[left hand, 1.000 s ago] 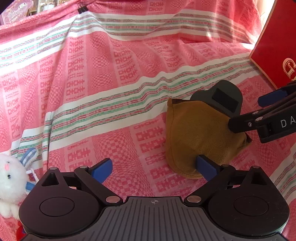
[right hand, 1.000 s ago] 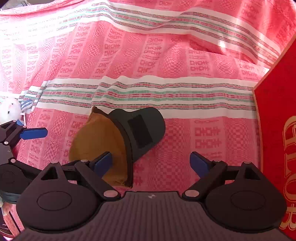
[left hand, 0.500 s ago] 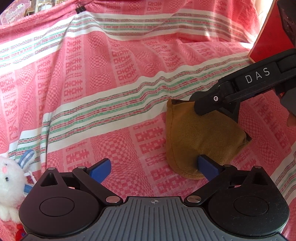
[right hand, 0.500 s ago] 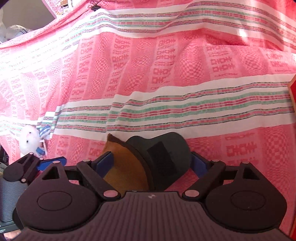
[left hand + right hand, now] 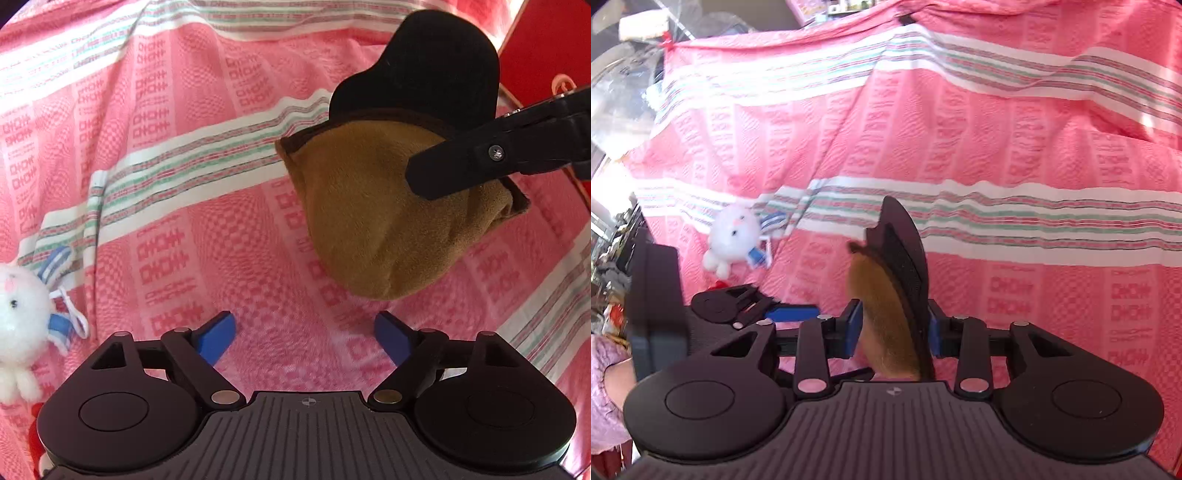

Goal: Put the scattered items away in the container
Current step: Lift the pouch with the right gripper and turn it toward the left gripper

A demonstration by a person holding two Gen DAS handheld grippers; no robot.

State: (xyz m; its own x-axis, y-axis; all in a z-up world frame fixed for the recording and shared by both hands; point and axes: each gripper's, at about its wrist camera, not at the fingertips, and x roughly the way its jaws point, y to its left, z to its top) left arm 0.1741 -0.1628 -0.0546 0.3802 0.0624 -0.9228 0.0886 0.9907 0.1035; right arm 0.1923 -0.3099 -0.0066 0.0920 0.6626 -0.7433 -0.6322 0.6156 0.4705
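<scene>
Over the pink cloth (image 5: pixel 207 206), your right gripper (image 5: pixel 892 328), whose jaws have just closed, pinches the brown pouch (image 5: pixel 384 221) aloft by one edge while the left gripper (image 5: pixel 304 334) gapes empty, so a swing toward the red box (image 5: pixel 546 48) could shake it loose.

The pouch (image 5: pixel 373 221) hangs above the cloth (image 5: pixel 184 147), rabbit toy (image 5: pixel 20 299) far left.

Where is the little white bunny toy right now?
The white bunny toy lies on the pink cloth at the far left of the left wrist view, well away from the brown pouch.
</scene>
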